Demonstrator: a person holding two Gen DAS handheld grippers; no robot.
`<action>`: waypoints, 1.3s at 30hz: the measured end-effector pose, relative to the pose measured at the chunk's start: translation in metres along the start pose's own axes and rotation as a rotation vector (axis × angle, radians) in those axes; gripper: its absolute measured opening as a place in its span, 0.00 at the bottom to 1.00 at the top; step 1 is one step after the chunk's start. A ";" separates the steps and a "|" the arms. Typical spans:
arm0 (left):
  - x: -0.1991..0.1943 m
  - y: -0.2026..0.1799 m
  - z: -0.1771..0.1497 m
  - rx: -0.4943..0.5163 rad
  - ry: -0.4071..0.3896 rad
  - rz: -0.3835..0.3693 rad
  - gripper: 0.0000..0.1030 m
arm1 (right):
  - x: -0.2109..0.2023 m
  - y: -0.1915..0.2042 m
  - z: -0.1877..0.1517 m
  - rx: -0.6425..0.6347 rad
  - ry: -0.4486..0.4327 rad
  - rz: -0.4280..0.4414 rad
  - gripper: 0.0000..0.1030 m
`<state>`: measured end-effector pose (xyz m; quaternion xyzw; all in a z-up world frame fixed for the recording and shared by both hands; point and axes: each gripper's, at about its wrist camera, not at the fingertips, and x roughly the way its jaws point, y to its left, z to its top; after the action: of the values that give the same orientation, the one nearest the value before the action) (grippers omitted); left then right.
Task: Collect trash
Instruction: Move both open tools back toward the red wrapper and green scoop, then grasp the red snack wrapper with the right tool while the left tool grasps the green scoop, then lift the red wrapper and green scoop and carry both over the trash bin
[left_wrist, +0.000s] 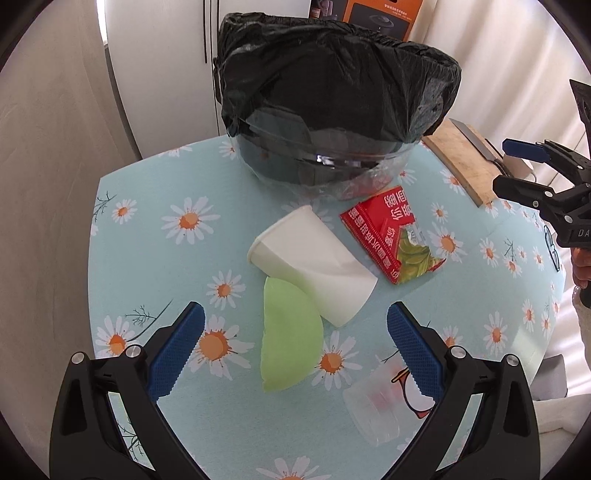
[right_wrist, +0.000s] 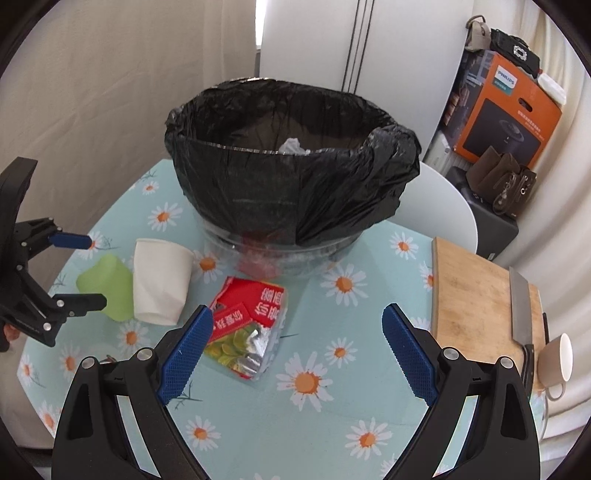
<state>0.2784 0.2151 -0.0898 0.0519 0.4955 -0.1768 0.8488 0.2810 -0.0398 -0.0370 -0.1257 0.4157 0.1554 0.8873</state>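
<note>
Left gripper (left_wrist: 295, 347) wide, empty, above green cup (left_wrist: 290, 339); right gripper (right_wrist: 297, 350) wide over red wrapper (right_wrist: 247, 325)

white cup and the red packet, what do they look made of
White cup: probably paper, matte and opaque, its wall dented and creased. Red packet: seemingly glossy printed plastic film with a silvery foil lining, showing where it is torn open and crumpled.

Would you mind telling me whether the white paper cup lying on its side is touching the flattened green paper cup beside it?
Touching. In the left wrist view the white paper cup lies across the green cup's top edge, with no tablecloth visible between them.
</note>
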 end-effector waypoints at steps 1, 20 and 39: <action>0.003 0.000 -0.002 -0.002 0.007 -0.004 0.94 | 0.003 0.002 -0.004 -0.006 0.009 0.003 0.86; 0.040 0.007 -0.019 0.026 0.105 -0.015 0.94 | 0.076 0.028 -0.052 -0.063 0.212 0.114 0.84; 0.024 -0.004 -0.019 0.058 0.099 -0.027 0.13 | 0.062 0.032 -0.056 -0.100 0.221 0.255 0.05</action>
<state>0.2721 0.2105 -0.1202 0.0787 0.5321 -0.1996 0.8190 0.2674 -0.0191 -0.1235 -0.1323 0.5150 0.2723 0.8019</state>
